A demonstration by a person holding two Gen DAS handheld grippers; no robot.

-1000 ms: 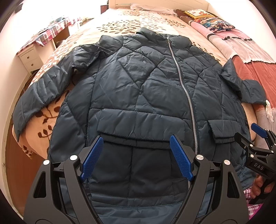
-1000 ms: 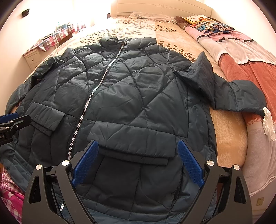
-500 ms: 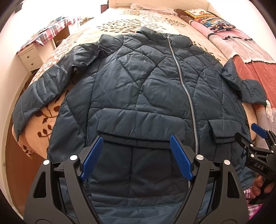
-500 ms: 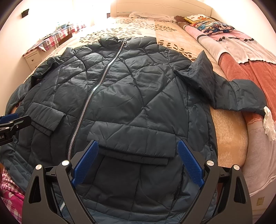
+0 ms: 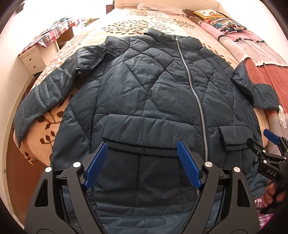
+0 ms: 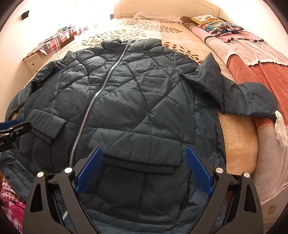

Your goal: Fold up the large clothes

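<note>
Off to the left of the left gripper's fingers, one sleeve (image 5: 41,100) of the dark quilted jacket (image 5: 144,100) runs out over the edge of the bed (image 5: 126,23) and droops toward the floor, probably because the coat is wider than the space it was spread on. The left gripper (image 5: 142,162) hovers with its blue pads spread wide and nothing between them, just above the left pocket flap (image 5: 149,133), which sits directly ahead of its fingertips. The jacket lies face up and zipped, hem nearest the fingers and collar far beyond them, a sensible layout for starting a fold from the bottom or the sides. The zipper (image 5: 196,100) runs up just right of the left gripper's right finger and left of the right gripper's left finger. The right gripper (image 6: 144,165) is likewise released and empty, poised over the right pocket flap (image 6: 136,151), so both tools seem lined up to take the hem together; no fold looks begun. To the right of its fingers the other sleeve (image 6: 234,93) bends outward, its cuff resting on a rust-red blanket (image 6: 255,75). The surface is a soft leaf-patterned bedspread (image 6: 144,27), which will give under pressure. Far ahead stand a headboard (image 6: 162,7) and pillows (image 6: 219,25); far left, a white nightstand (image 5: 32,59) and a checked-cloth table (image 5: 54,32).
</note>
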